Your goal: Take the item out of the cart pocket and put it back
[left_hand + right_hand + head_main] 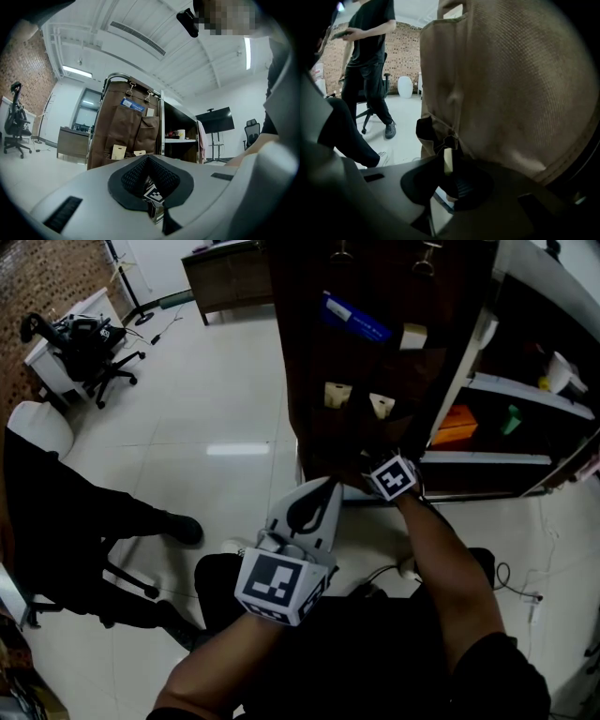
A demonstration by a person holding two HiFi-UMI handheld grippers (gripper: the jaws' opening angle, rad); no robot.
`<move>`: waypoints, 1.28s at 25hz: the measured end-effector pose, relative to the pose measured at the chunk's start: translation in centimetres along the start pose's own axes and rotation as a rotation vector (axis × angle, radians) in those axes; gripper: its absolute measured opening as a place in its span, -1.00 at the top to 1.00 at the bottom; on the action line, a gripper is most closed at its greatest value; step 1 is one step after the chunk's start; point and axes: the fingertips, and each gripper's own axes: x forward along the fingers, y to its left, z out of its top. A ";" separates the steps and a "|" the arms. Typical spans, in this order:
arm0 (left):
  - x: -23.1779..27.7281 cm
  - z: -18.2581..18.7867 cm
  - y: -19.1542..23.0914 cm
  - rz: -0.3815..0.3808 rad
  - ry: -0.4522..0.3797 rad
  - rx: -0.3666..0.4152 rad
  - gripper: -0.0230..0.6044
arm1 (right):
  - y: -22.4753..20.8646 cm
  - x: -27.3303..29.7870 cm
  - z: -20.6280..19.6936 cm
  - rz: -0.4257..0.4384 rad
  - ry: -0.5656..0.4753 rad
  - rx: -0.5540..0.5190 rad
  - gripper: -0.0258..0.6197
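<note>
Right tongs (450, 176): closed on a thin pale card (447, 161), held edge-on against the brown pocket (511, 93) low on the cart (309, 381).
Left tongs (151, 180): closed, empty, near side, apart from the cart.
Progress: card gripped; whether leaving or re-entering the pocket not determinable.
Hidden: pocket mouth, card face.

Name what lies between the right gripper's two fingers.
A thin pale card, edge-on, at the brown fabric pocket; the right gripper view shows it.
</note>
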 end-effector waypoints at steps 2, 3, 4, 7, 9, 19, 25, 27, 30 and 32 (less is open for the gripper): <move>0.0 0.0 0.0 0.000 0.002 0.001 0.93 | 0.1 0.1 -0.1 0.003 0.002 -0.001 0.68; 0.0 -0.1 0.0 0.001 0.006 0.002 0.93 | 0.1 0.2 -0.1 0.005 0.001 -0.001 0.67; -0.1 -0.2 0.1 0.004 0.011 0.002 0.93 | 0.2 0.2 -0.1 0.009 0.000 -0.001 0.67; -0.1 -0.1 0.1 0.009 0.009 0.000 0.93 | 0.2 0.1 -0.1 0.004 0.004 -0.006 0.65; -0.1 0.0 0.1 0.004 0.000 0.003 0.93 | 0.0 -0.2 0.2 -0.009 -0.005 -0.004 0.62; -0.1 0.0 0.2 0.012 -0.002 0.011 0.93 | 0.6 -5.2 3.7 -0.027 -0.116 0.014 0.58; -0.5 0.1 0.4 0.022 -0.005 0.030 0.93 | 1.4 -11.9 7.7 0.000 -0.317 0.164 0.84; -0.5 0.1 0.2 0.018 -0.004 0.032 0.93 | 1.8 -15.0 9.3 0.009 -0.399 0.204 0.86; -0.6 0.1 0.0 0.014 -0.006 0.043 0.93 | 2.9 -19.4 11.5 0.017 -0.501 0.207 0.87; -0.7 0.1 -0.1 0.013 -0.007 0.046 0.93 | 3.6 -22.4 12.6 0.020 -0.564 0.212 0.87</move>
